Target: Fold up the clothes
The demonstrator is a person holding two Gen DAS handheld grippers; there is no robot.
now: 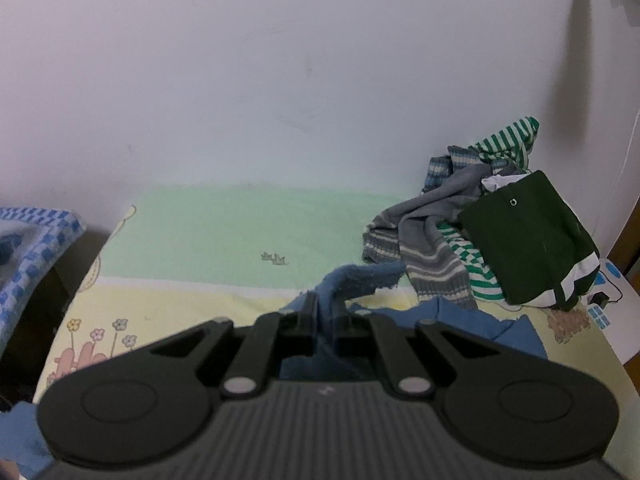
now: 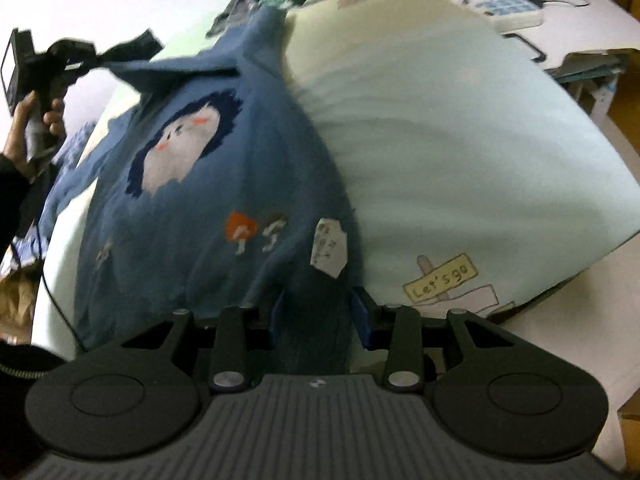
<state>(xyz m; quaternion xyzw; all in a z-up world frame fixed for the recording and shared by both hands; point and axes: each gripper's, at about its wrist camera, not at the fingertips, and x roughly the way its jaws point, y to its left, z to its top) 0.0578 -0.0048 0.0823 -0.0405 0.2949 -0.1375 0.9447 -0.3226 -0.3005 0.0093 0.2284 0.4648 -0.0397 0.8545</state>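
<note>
Bedding in pale green and yellow, a printed sheet [image 1: 224, 224], covered the surface, with a plain white wall [image 1: 280, 60] behind it. One blue sweater [image 2: 224, 184] lay spread on that sheet, the only garment being worked.

At the far left of the right wrist view, the left gripper [image 1: 323, 312] had its jaws pressed together on a raised corner of the sweater, and the fabric stood up in a fold between the two black fingers. One hand [image 2: 32, 132] in a dark sleeve gripped its handle.

At the sweater's near hem, the right gripper [image 2: 318, 312] had its jaws part-way spread with a bunch of blue cloth filling the gap between the two blue-tipped fingers; whether the pads truly pinched it could not be told from the blurred picture.

On the sweater's front sat one white hedgehog figure [image 2: 180, 148], two small mushrooms [image 2: 256, 232] and one white label [image 2: 329, 252].

Right of the sweater the sheet showed a small "Let's go" signpost [image 2: 440, 276].

Farther off, at the far right of the bed against the wall, lay one heap of unfolded clothes: a grey striped knit [image 1: 424, 236], a green-and-white striped top [image 1: 506, 136] and a dark green garment [image 1: 524, 236] on top. A blue checked cloth [image 1: 32, 252] hung at the left edge. Beyond the bed's right end stood a white table [image 2: 580, 12] with a blue-and-white device [image 2: 508, 0] and cables.
</note>
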